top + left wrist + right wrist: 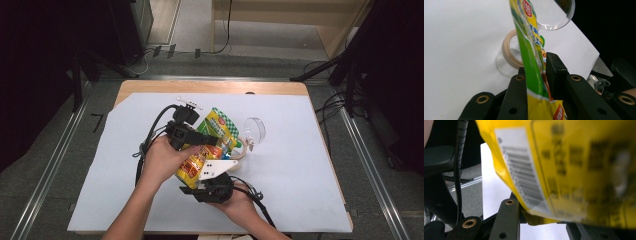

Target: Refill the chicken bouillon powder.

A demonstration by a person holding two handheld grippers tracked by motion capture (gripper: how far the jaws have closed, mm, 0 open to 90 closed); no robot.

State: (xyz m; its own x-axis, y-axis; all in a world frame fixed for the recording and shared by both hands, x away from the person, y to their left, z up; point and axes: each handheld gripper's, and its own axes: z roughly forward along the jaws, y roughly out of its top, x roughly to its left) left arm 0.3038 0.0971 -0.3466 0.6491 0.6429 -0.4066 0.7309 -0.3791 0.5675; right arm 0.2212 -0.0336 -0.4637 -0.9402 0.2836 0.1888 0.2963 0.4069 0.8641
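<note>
Both hand-held grippers clamp one yellow-and-green printed snack bag (210, 145) above the white paper-covered table (300, 190): left gripper (207, 140) pinches its side, right gripper (200, 180) its bottom corner. Beige tape ring (507, 51) lies beside clear plastic cup (255, 129).

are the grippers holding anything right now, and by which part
Both hold one yellow-green snack bag. The left gripper is shut on its upright side edge; the right gripper pinches the bottom seam corner, near the barcode.
</note>
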